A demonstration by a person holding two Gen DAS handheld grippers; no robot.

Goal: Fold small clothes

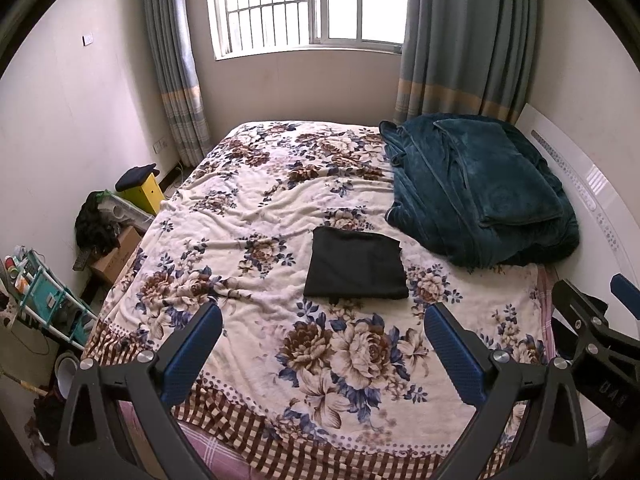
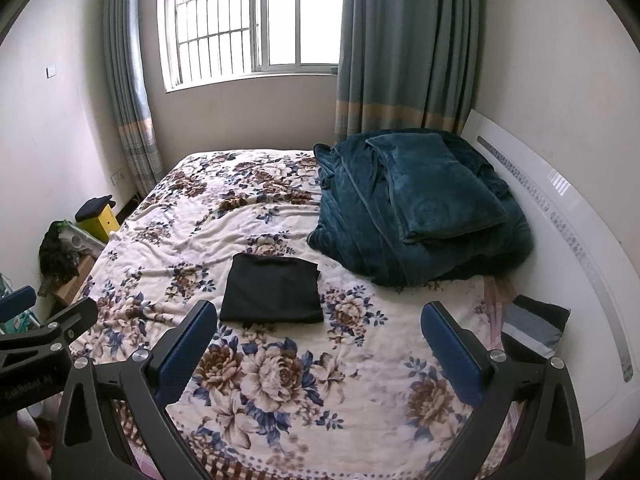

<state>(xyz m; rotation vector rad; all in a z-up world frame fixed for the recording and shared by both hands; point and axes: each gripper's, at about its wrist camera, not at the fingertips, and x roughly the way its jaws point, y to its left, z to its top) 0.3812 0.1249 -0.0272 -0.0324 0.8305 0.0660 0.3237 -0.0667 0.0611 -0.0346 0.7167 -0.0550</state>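
Observation:
A small black garment [image 1: 355,263] lies folded into a flat rectangle on the floral bedspread [image 1: 248,216], near the middle of the bed. It also shows in the right wrist view [image 2: 272,288]. My left gripper [image 1: 322,322] is open and empty, held above the near part of the bed, short of the garment. My right gripper [image 2: 318,320] is open and empty too, near and right of the garment. The right gripper's body shows at the right edge of the left wrist view [image 1: 592,328].
A heaped teal blanket [image 1: 480,192] lies at the bed's far right by the white headboard [image 2: 560,208]. A striped grey cloth [image 2: 534,326] lies beside the headboard. Boxes, a yellow stool [image 1: 144,190] and clutter fill the floor left of the bed.

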